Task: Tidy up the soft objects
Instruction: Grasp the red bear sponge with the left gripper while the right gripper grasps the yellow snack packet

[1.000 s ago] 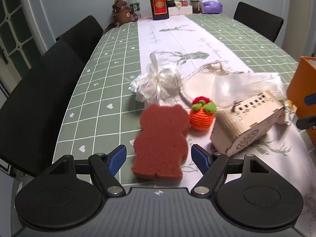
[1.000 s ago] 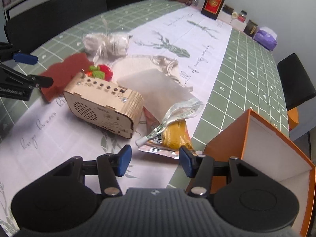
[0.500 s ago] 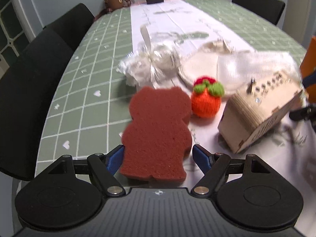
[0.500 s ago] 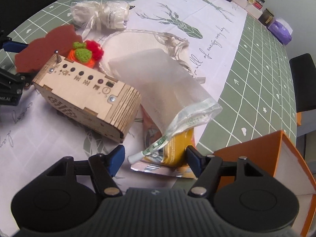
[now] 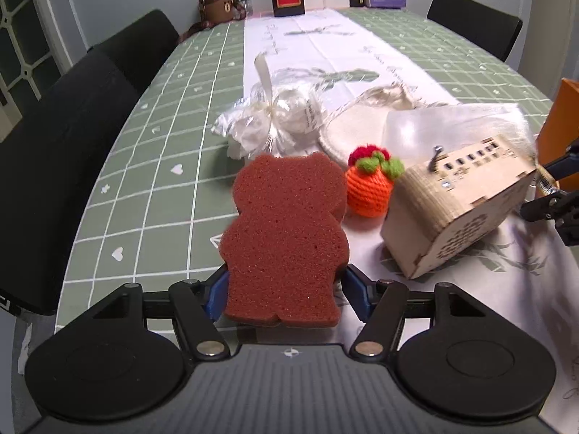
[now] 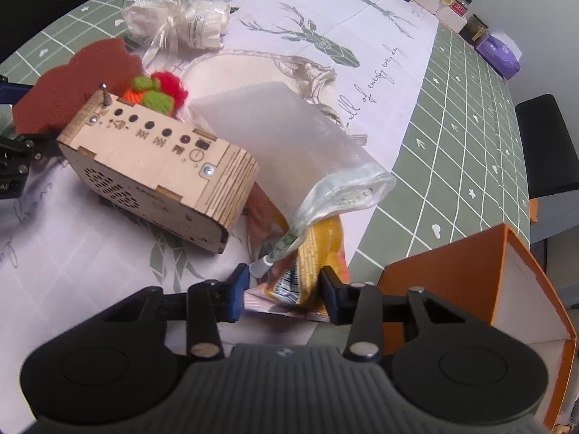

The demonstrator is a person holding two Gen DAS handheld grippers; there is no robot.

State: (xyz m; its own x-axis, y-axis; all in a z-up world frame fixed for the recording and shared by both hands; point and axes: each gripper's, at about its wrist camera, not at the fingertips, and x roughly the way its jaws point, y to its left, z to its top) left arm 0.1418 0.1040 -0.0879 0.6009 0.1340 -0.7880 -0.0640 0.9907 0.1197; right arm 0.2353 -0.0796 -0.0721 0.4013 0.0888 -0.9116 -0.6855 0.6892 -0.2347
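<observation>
The left gripper (image 5: 286, 289) has its blue pads against both sides of the bear-shaped brown sponge (image 5: 286, 235), near the sponge's lower end, so the jaws look closed on it, though how firmly I cannot tell. The right gripper (image 6: 286, 285) is partly open, its fingers straddling the near end of a yellow snack packet (image 6: 311, 264) without clearly pressing it; a clear plastic pouch (image 6: 289, 137) lies over the packet's far end. Just right of the sponge in the left view sits a crocheted orange fruit (image 5: 369, 188), and right of that a wooden radio box (image 5: 452, 209), with a wrapped white bundle (image 5: 275, 123) farther off on the green checked table (image 5: 152, 166). An open orange box (image 6: 470, 289) stands at the right edge, just beside the right gripper. The step in hand seems to be the pickup of two soft items at once. Next, the left side probably needs a lift clear of the cloth and a carry rightward past the radio box to the orange box; the right side likely needs to close on the packet first, then draw it out from under the pouch without dragging that along.
</observation>
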